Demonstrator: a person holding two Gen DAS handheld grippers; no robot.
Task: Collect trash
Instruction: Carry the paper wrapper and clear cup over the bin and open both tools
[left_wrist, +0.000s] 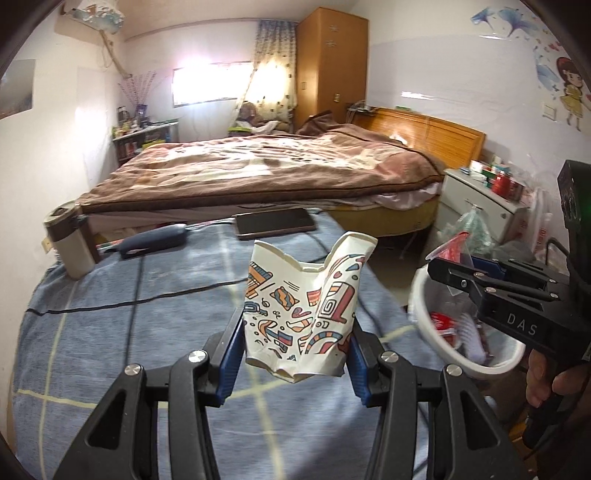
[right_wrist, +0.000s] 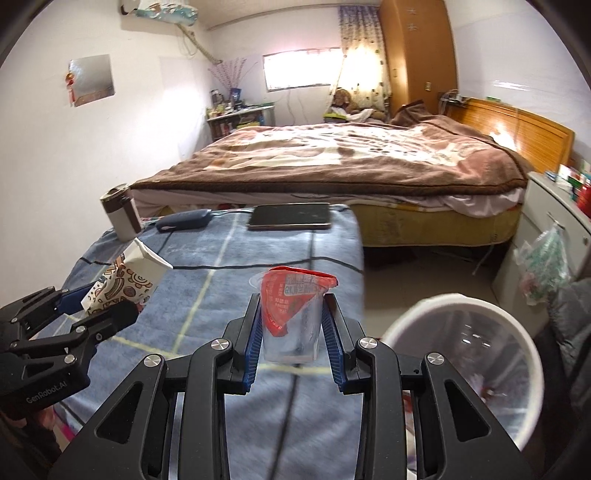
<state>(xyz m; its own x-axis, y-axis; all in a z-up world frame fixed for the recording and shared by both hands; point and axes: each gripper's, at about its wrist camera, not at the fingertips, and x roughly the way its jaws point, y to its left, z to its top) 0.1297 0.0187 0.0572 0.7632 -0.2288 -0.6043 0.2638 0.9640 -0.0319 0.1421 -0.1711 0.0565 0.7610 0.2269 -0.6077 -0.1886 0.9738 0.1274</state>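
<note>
Clamping a crushed patterned paper cup (left_wrist: 303, 314) in my left claw (left_wrist: 295, 354) and a clear plastic cup with red peeled lid (right_wrist: 291, 317) in my right claw (right_wrist: 291, 347), I risk missing the white round bin (right_wrist: 465, 354) right of it by releasing early.

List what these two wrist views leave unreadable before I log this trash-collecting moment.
- Waste bin contents: right wrist view, motion-blurred; left wrist view, the right gripper covers much of it.
- Print on the clear cup's red lid: right wrist view, too small and crumpled.
- Crushed paper cup interior: left wrist view, folded walls hide it.
- Items on the nightstand: both views, small, cut by the edge.
</note>
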